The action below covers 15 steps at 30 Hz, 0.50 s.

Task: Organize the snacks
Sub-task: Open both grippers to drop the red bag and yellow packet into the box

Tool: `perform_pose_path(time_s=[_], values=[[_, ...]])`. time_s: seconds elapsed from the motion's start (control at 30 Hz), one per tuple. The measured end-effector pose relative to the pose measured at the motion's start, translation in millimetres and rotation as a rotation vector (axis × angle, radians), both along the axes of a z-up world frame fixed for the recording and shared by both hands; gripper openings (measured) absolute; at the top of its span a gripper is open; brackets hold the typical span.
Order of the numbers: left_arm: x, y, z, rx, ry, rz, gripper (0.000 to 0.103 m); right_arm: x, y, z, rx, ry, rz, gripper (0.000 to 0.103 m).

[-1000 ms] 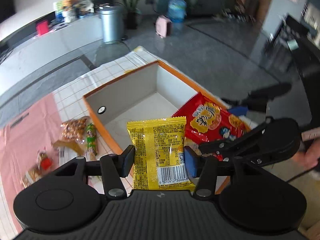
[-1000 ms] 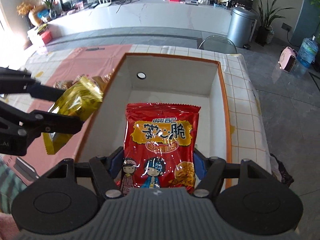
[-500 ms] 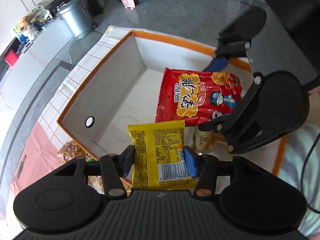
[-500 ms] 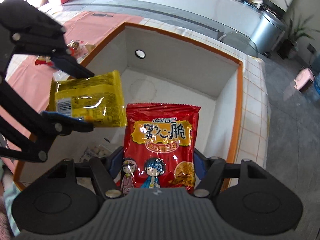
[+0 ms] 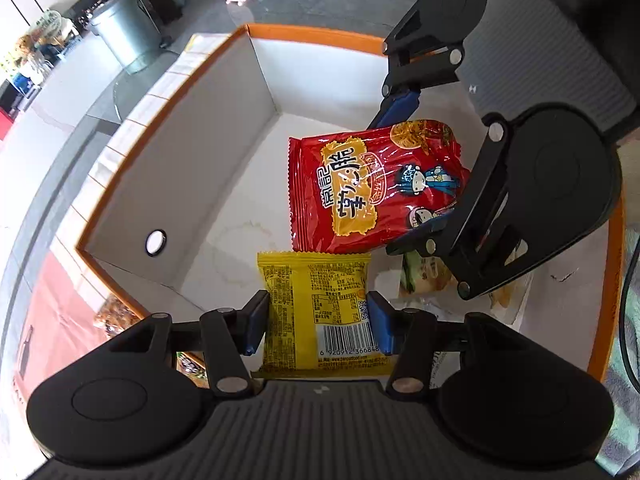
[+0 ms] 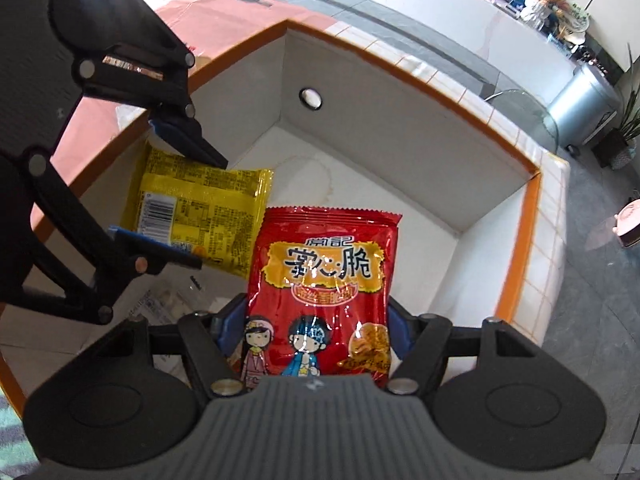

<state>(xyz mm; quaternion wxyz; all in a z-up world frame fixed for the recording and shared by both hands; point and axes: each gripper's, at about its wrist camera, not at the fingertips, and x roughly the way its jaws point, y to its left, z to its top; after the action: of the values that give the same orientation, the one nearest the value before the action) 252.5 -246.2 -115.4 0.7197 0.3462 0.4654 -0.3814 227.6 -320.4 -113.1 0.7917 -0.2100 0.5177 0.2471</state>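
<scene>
Yellow packet (image 5: 316,312) gripped, red packet (image 6: 320,284) (gripped) — over box (image 5: 180,176)

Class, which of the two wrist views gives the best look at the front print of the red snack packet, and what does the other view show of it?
The right wrist view: the red snack packet faces the camera upright, held in the right tool, its print readable. The left wrist view shows the same packet turned sideways, its lower end hidden by that tool.

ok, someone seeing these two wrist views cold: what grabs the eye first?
The red snack packet with cartoon figures, clamped in the right gripper over the white, orange-rimmed box. Beside it, the yellow snack packet, barcode side up, is held in the left gripper, also over the box. A few wrapped snacks already lie on the box floor.
</scene>
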Motion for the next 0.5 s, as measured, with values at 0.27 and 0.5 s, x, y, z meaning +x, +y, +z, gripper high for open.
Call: perform_pose_path(time_s=[0.27, 0.5], values=[[1.9, -0.6, -4.0, 0.007, -0.051, 0.000, 0.065, 11.6, -2.7, -9.2, -0.004, 0.039, -0.008, 0.068], [-5.4, 6.0, 8.3, -0.053, -0.104, 0.010, 0.076, 12.8, -1.3, -3.5, -0.026, 0.052, -0.039, 0.076]])
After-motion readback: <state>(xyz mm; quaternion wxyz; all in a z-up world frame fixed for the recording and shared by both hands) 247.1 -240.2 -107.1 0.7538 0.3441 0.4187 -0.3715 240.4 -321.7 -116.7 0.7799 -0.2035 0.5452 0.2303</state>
